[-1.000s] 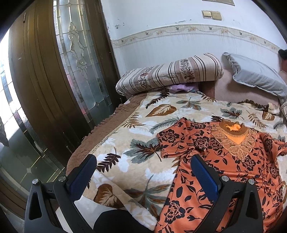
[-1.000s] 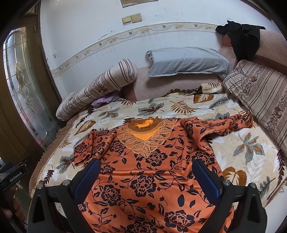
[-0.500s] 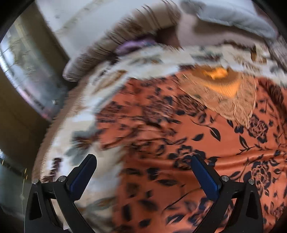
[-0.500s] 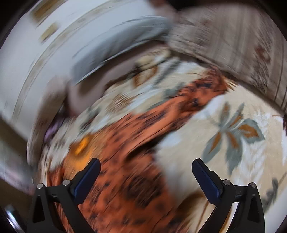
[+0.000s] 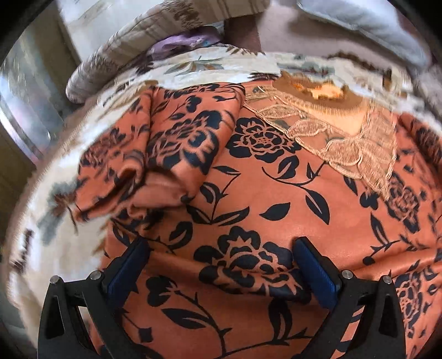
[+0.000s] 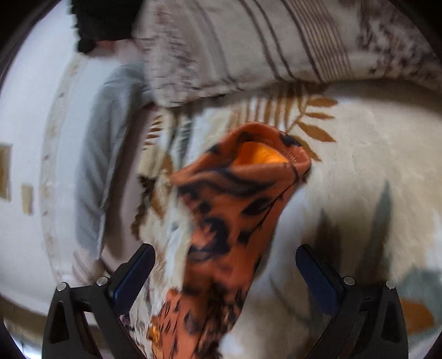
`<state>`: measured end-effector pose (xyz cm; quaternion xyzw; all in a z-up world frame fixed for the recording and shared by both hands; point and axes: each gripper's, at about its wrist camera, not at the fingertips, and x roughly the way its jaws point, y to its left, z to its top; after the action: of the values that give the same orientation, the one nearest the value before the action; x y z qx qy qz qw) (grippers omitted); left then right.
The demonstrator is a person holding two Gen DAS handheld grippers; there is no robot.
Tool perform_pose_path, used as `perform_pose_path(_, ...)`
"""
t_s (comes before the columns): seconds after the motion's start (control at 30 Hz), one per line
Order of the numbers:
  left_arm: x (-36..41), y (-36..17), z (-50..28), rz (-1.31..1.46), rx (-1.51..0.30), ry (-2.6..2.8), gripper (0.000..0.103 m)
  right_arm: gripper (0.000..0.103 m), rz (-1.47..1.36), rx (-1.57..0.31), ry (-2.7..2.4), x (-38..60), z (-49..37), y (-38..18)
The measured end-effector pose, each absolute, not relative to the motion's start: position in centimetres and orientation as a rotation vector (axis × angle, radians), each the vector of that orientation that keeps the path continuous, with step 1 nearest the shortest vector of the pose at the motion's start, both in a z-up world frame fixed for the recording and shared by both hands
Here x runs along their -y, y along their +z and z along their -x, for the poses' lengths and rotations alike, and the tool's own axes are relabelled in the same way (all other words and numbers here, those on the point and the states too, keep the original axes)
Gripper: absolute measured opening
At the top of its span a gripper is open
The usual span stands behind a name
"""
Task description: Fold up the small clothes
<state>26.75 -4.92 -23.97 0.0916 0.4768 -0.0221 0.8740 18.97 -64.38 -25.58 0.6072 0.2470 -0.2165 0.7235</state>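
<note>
An orange top with black flowers (image 5: pixel 262 193) lies on the leaf-print bedspread (image 5: pixel 49 210). Its lace collar (image 5: pixel 345 138) is at the upper right and its left sleeve (image 5: pixel 143 165) lies crumpled at the left. My left gripper (image 5: pixel 221 273) is open, low over the top's body, its blue pads (image 5: pixel 127 270) pressing at the cloth. In the right wrist view the other sleeve (image 6: pixel 237 210) stretches forward, its cuff (image 6: pixel 265 149) open. My right gripper (image 6: pixel 223 273) is open and straddles that sleeve close above it.
A striped bolster (image 5: pixel 132 49) and a grey pillow (image 5: pixel 367 24) lie at the head of the bed. A striped cushion (image 6: pixel 276 44) borders the bed beyond the sleeve, with dark cloth (image 6: pixel 105 19) on it. The glass door (image 5: pixel 25 105) is at the left.
Both grippers have swung down close to the garment. The left came over the top's body from the bed edge. The right turned toward the right sleeve. Both stay open.
</note>
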Motion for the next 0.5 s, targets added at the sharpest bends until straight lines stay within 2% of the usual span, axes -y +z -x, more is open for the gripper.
perform_pose_path(0.07, 4.8, -24.0, -26.8, -0.185, -1.000, -0.062, 0.103, 0.098, -1.295, -0.514, -0.488, 64.3, -19.5, -24.9)
perform_pose_path(0.13, 5.1, -23.9, -27.2, -0.200, -1.027, -0.067, 0.103, 0.048, -1.260, -0.522, -0.444, 64.2, -20.9, -24.9)
perform_pose_path(0.17, 5.3, -23.8, -27.5, -0.210, -1.040, -0.074, 0.103, 0.036, -1.252, -0.541, -0.459, 63.9, -21.2, -25.1)
perform_pose_path(0.2, 5.6, -23.2, -27.8, -0.232, -1.043, -0.105, 0.103, 0.029, -1.240, -0.539, -0.469, 63.2, -21.4, -24.7)
perform_pose_path(0.37, 4.5, -18.7, -28.3, -0.170, -0.835, -0.161, 0.103, 0.027, -0.984, -0.422, -0.328, 57.2, -22.9, -16.1)
perform_pose_path(0.5, 0.9, -17.0, -29.0, -0.088, -0.765, -0.101, 0.103, 0.027, -0.821, -0.396, -0.063, 47.7, -26.6, -8.5)
